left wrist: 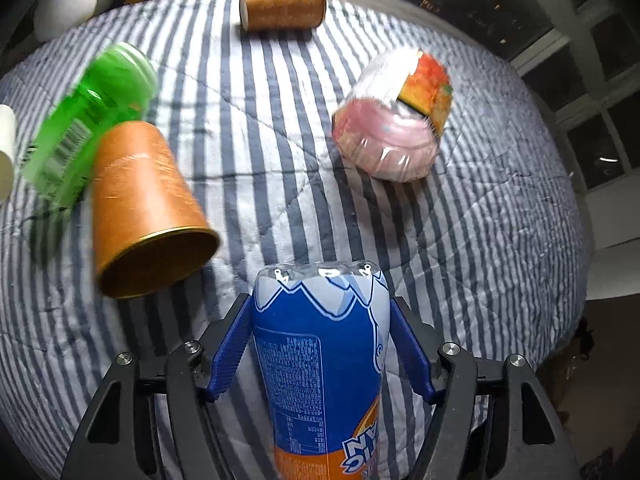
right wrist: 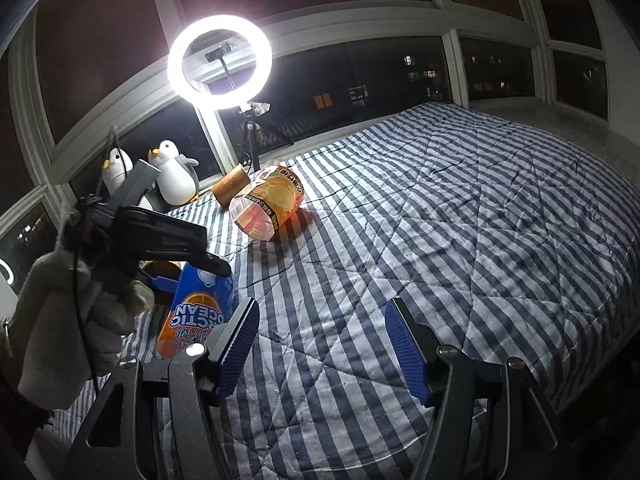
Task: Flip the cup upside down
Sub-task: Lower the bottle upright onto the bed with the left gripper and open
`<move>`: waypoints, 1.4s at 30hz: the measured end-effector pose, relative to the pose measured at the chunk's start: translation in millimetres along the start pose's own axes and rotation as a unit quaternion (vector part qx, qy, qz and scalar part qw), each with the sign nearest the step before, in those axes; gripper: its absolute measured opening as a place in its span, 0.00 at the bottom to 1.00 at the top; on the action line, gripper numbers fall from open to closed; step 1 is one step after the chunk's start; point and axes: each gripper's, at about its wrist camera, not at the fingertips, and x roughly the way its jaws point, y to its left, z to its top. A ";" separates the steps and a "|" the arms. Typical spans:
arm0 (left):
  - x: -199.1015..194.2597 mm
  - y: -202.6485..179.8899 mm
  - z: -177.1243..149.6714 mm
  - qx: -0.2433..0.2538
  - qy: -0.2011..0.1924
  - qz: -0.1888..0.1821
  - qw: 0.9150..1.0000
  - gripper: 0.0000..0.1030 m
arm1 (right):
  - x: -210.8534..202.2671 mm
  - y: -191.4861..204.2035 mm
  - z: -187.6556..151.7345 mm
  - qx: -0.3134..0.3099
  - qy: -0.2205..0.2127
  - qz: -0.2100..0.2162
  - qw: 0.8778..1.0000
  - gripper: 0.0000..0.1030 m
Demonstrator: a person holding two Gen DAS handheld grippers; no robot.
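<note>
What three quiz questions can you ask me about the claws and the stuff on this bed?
1. True or false: the right claw is holding something.
2. What does the left claw grip? A) a green bottle B) the blue and orange bottle C) a copper cup
3. Fill in the gap: the quilt is covered in blue and white ____.

Key: 1 false, it is open and empty; 2 B; 3 stripes.
</note>
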 end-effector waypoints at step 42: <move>-50.6 -32.2 -39.7 0.135 -0.250 0.053 0.957 0.69 | 6.8 30.6 -5.7 -0.020 0.017 0.018 1.000 0.60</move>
